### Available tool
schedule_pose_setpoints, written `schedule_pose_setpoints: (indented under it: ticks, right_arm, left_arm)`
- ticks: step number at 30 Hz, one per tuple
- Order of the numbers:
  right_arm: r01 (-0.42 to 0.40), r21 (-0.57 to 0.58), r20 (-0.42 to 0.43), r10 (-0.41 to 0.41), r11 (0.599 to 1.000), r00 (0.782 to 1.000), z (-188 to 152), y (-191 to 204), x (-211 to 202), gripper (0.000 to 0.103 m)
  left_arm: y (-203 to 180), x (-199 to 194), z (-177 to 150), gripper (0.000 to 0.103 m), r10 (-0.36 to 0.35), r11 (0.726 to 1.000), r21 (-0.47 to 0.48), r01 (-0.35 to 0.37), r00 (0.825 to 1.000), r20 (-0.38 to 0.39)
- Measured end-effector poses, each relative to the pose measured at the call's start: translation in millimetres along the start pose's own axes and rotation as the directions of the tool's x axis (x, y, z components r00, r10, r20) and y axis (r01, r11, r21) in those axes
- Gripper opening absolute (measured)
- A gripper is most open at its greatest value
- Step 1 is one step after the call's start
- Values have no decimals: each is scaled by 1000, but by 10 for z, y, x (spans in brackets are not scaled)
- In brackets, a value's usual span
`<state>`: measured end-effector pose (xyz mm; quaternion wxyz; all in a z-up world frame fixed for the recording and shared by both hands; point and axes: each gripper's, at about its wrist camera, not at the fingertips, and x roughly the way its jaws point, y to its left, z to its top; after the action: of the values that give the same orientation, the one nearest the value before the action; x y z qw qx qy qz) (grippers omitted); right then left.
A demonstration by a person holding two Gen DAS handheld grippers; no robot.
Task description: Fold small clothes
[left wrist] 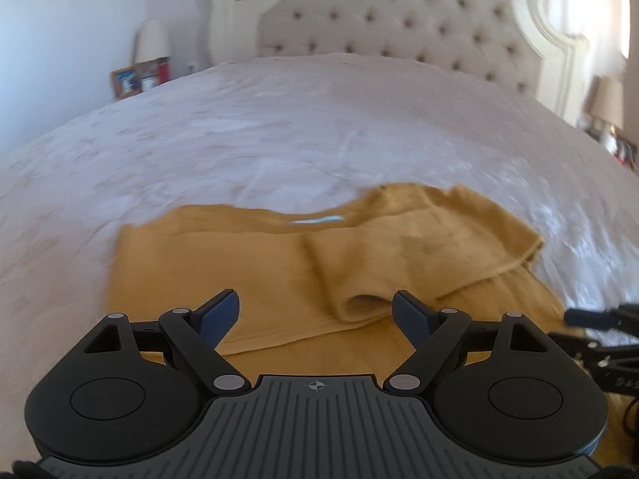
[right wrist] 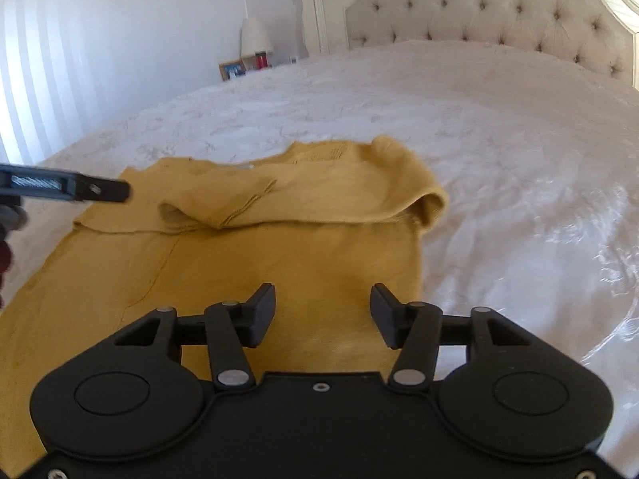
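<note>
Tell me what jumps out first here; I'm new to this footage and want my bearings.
A mustard-yellow sweater lies spread on the white bedspread, its sleeves folded across the chest. Both grippers, left and right, hover open over its near part, holding nothing. Behind rises a tufted headboard.

A wide bed (right wrist: 499, 127) with a white patterned cover carried a mustard sweater (right wrist: 247, 247), sleeves folded across

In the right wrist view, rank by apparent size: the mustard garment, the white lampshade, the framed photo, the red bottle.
Largest to smallest:
1. mustard garment, partly because it is nearest
2. white lampshade
3. framed photo
4. red bottle
</note>
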<state>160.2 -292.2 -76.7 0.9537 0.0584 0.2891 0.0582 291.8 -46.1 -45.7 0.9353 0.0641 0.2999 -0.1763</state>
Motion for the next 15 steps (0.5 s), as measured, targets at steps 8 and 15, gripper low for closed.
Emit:
schedule_pose_setpoints:
  ticks: [8,15]
  right_arm:
    - [-60,42,104,56,997,993,116,-112,-135,60]
    - [-79,-72,160,90,994,983,144,73,-290,60]
  left_arm:
    - [-480,356,-56,84,104,970,218,-106,994,19]
    - [-599,487,-103,83,169,936,312,-165,985,14]
